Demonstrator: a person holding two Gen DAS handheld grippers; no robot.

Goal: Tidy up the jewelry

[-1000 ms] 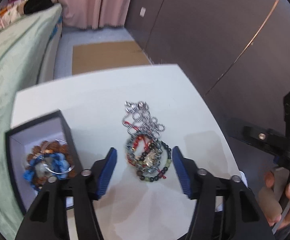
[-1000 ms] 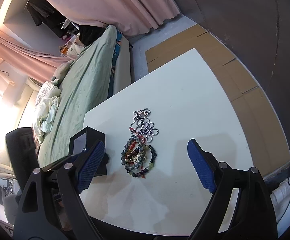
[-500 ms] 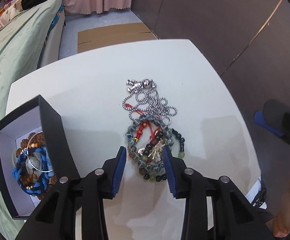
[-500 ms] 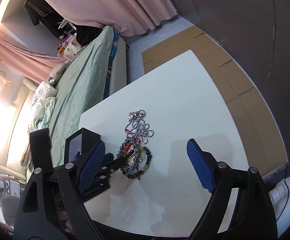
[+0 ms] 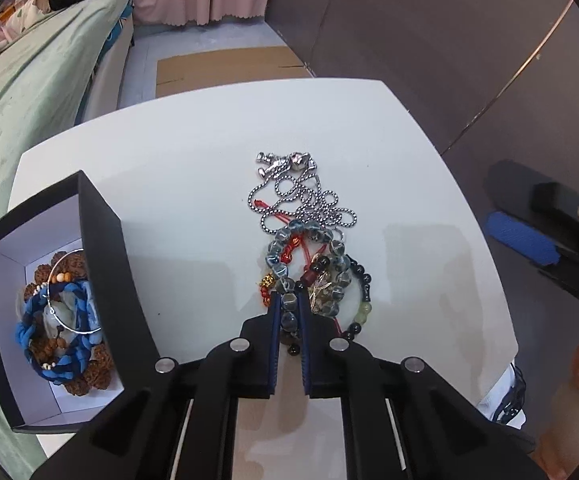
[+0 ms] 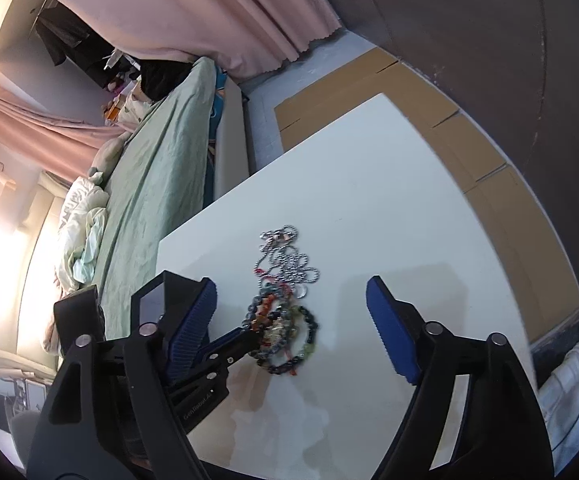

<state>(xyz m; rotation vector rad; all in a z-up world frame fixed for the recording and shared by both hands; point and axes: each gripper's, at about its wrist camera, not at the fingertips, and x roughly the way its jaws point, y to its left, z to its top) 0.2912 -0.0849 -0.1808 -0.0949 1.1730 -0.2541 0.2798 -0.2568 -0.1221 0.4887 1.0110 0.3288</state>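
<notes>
While the left hand-held gripper (image 5: 288, 312) pinches the grey-blue bead bracelet (image 5: 289, 264) mid-tabletop (image 5: 193, 168) for boxing, the right hand-held gripper (image 6: 291, 322) waits wide open.

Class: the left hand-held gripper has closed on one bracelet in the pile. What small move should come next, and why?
Probably lift slowly: the left hand-held gripper pinches the grey bead bracelet, which is tangled with red cord and the chain.
</notes>
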